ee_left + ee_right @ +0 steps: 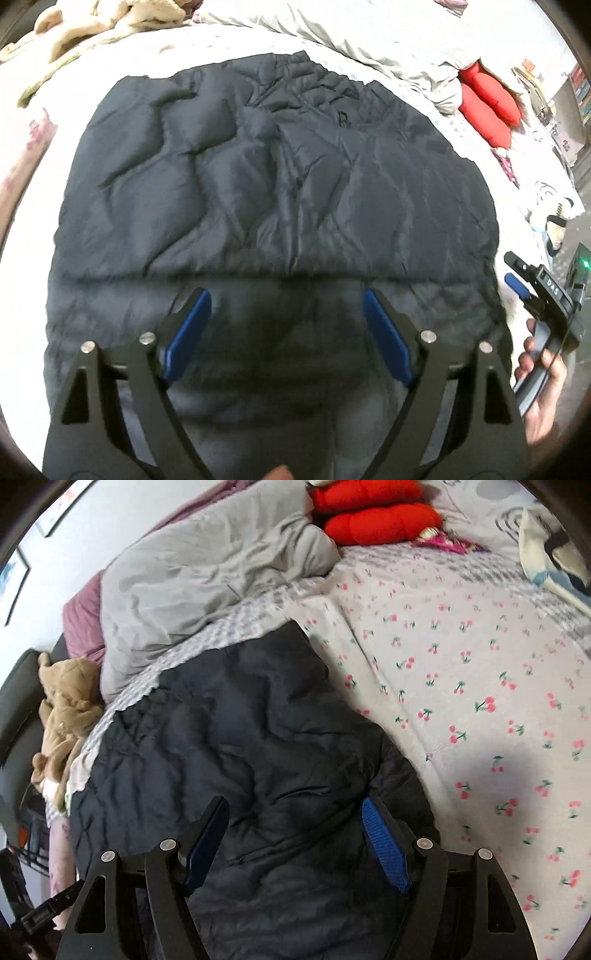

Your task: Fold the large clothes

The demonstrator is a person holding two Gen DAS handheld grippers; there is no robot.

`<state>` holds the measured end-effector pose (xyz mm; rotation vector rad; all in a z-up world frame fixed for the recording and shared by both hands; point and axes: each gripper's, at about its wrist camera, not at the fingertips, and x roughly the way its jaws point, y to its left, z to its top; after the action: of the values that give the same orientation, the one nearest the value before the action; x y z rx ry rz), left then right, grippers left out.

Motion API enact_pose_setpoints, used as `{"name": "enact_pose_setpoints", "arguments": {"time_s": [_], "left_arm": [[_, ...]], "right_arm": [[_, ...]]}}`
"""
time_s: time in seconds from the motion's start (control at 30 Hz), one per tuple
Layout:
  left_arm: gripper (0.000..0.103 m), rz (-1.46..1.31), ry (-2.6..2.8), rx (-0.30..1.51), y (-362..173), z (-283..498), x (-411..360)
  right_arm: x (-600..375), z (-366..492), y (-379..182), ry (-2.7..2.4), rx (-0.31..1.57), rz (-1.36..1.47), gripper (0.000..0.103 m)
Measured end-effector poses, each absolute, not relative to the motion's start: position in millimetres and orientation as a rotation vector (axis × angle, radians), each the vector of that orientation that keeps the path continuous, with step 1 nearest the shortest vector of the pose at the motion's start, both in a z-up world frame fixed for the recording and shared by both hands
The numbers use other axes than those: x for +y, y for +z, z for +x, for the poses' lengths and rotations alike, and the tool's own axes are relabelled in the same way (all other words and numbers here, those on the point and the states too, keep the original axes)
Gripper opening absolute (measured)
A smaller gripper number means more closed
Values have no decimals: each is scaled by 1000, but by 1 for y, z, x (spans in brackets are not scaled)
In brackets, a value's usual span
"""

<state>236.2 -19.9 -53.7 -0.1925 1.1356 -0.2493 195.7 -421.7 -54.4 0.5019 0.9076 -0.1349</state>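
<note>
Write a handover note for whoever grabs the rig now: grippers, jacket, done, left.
Left gripper: open, above the jacket's near part, holding nothing.
Right gripper: open, over the jacket's right edge, nothing pinched.
Dark puffer jacket: lies on the cherry-print sheet, bulky, with a crease across its near part.
Done: appears partly folded.
Left: probably one more fold, then smoothing.

Near hem of the dark jacket (280,177) hidden behind gripper frame, cut off.
</note>
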Motion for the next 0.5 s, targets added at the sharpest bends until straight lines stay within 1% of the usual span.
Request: {"name": "enact_pose_setpoints", "arguments": {"time_s": [0.03,0.1,0.17,0.33,0.5], "left_arm": [[87,-193,-244,1132,-49,227,-13],[97,-189,-232,1129,-41,215,-2],[99,-176,-228,1115,-33,201,9],[102,-128,-220,1083,-16,165,39],[102,-141,-232,1085,-9,133,70]], "right_arm": [[-419,189,-49,-124,905,483,76],[-416,173,-35,-97,894,456,78],[-416,157,-21,-80,878,457,81],[-414,130,4,-34,888,459,82],[-417,97,13,8,921,437,83]]}}
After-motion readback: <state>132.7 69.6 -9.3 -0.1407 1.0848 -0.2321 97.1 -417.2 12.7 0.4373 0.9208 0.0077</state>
